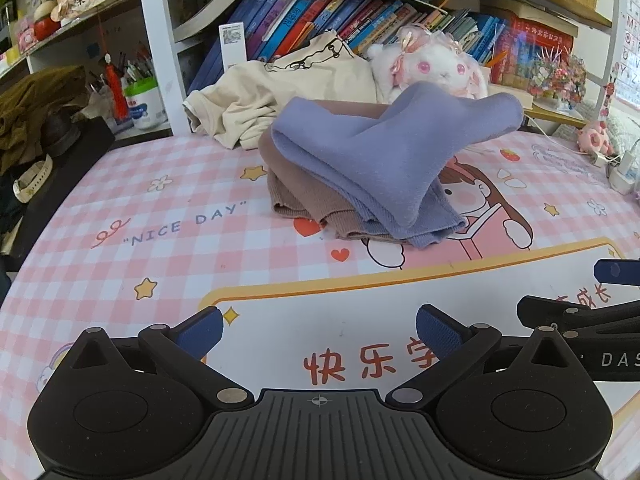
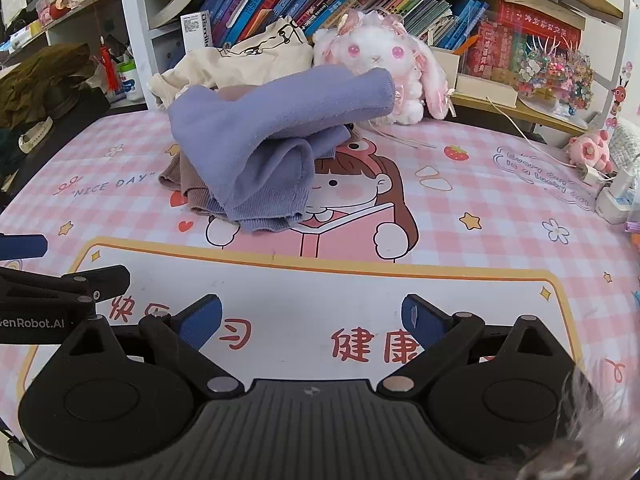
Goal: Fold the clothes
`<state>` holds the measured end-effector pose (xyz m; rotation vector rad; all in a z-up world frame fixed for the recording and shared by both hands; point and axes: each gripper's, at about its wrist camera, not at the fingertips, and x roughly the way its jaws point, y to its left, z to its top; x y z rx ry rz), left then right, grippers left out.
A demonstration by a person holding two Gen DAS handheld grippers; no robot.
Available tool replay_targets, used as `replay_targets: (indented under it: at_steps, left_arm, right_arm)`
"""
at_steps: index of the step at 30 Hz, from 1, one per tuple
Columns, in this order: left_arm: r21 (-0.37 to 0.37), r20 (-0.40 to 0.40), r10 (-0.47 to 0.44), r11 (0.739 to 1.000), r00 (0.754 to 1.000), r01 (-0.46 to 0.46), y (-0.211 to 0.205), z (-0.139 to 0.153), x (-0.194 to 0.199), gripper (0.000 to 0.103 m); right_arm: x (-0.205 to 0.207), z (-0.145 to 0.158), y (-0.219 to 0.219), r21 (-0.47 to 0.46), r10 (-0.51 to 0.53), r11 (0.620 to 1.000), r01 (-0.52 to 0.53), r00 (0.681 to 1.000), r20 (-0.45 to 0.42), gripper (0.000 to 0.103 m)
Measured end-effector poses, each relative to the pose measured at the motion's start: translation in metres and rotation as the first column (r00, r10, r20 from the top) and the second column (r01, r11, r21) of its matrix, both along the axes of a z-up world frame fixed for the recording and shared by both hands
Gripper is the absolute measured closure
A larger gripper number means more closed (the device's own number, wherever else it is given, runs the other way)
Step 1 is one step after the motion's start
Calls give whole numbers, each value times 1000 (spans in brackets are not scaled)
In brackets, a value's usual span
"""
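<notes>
At nine o'clock in my left view I see a dark olive heap (image 1: 38,108) on a black surface, with a pale watch strap (image 1: 32,178) lying just below it. Moving toward eleven, a white tub of pens (image 1: 140,98) stands against the shelf upright. My left tool (image 1: 320,330) sits at six o'clock over the white panel of the pink checked mat (image 1: 120,240) that covers the desk; its blue pads (image 1: 204,330) stand wide apart with nothing between them.

At twelve o'clock the cream shirt (image 1: 280,96) lies crumpled against the row of books (image 1: 340,16). Just in front of it, near the middle of the mat, rests the purple garment (image 1: 372,156), folded roughly and draped over a brown garment (image 1: 304,196) whose ribbed hem pokes out at the lower left. One purple end sticks out toward two o'clock, lifted off the mat. Behind the pile sits a white plush rabbit (image 1: 436,68).

In my right view the same purple garment (image 2: 256,152) lies at eleven o'clock, well apart from my right tool (image 2: 312,320), which hangs at six o'clock, pads (image 2: 424,320) spread wide and empty. The other tool's arm shows at nine o'clock. At three o'clock a small pink plush (image 2: 592,152) and a white charger (image 2: 618,196) sit near the mat's edge.
</notes>
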<state>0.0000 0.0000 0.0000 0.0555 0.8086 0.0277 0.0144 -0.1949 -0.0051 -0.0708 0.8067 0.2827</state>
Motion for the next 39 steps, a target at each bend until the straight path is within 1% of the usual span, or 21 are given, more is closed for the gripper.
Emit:
replay_targets:
  at_steps: [4,6,14,21,29,39]
  left_arm:
    - [-6,-3,10,1000,1000,-10,-3,0,-1,0]
    - [-55,-25,6,998,1000,-7,6,-3,3,0]
    - [-54,-11,2,999,1000,-3,3,-2,0,0]
    - [-56,-16,-10,998,1000,9,4,-1,1,0]
    - [-86,-10,-15,996,1000,14,6,0,2,0]
    - [-69,-30,4,998,1000,-6,6,-3,6,0]
  right_arm:
    - [1,0,-1,-1,1,1000,-1,1000,-2,5]
    - [1,0,1,-1,1,1000,-1,1000,-2,6]
    - [1,-1,0,1,5,1000,-5,1000,-6,5]
    - [2,-2,2,0,9,1000,-9,1000,-6,5]
    - [3,-2,2,-1,9,1000,-9,1000,-8,5]
    - [3,-2,5,-10,27,1000,-27,1000,0,5]
